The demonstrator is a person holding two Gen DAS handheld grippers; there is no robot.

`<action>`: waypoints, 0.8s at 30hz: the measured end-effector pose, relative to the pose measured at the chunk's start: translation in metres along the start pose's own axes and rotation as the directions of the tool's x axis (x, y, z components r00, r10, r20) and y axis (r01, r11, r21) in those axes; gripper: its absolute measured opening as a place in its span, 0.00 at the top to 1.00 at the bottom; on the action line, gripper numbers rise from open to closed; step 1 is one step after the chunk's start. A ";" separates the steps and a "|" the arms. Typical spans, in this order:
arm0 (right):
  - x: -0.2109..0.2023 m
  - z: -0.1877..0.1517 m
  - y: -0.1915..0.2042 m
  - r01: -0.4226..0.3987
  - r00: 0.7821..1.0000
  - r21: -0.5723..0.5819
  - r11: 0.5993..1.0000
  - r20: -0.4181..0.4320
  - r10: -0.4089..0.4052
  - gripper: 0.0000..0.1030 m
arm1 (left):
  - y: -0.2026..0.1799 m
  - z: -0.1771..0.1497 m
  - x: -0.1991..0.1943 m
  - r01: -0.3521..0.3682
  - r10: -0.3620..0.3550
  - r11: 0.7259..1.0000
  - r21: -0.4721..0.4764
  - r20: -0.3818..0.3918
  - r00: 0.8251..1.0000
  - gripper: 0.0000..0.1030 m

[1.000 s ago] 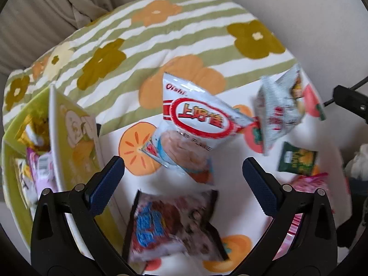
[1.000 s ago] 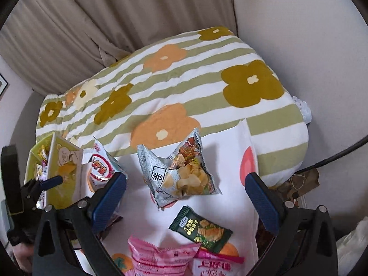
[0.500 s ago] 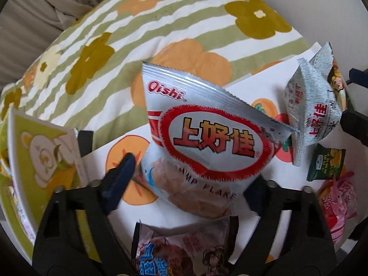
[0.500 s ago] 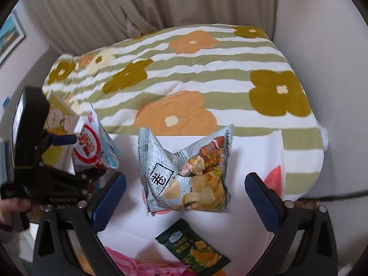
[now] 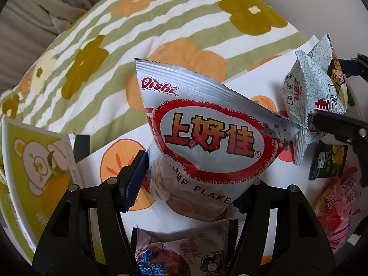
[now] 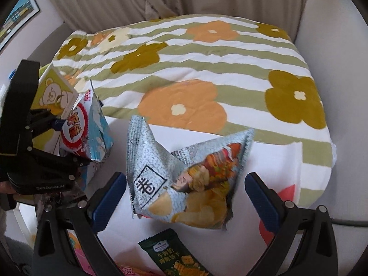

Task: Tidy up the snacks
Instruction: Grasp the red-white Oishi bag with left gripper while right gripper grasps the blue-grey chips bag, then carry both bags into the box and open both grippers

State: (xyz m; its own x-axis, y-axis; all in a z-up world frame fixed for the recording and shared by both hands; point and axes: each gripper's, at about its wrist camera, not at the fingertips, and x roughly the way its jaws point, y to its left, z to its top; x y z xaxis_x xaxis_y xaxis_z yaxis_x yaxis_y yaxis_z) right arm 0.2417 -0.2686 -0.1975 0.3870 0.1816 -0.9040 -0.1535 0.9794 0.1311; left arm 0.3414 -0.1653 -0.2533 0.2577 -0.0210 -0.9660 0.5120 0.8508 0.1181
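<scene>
The left gripper's (image 5: 188,179) jaws have just been closing and now pinch the lower part of the Oishi bag (image 5: 207,142), which a second ago lay untouched between wide jaws; it looks ready to lift. The box (image 5: 34,161) stands just left, with clear room between. The right gripper's (image 6: 184,197) jaws stand wide around the grey bag (image 6: 184,179), not pressing it, on the bed (image 6: 195,53).

glossy foil shrimp-flake bag (image 5: 214,147); matt quilted cloth blanket (image 5: 142,30).
</scene>
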 end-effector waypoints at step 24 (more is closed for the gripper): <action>0.001 -0.015 0.002 -0.043 0.999 0.011 0.999 0.001 0.043 0.34 | -0.006 -0.009 -0.029 -0.004 0.009 0.998 -0.064 0.064 0.998 0.42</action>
State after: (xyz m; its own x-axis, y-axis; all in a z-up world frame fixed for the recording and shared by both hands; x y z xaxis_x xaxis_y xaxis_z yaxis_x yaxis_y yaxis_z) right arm 0.2279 -0.2677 -0.2040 0.3813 0.2233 -0.8971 -0.1603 0.9717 0.1738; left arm 0.3235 -0.1652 -0.2276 0.3141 -0.0473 -0.9482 0.4576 0.8826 0.1075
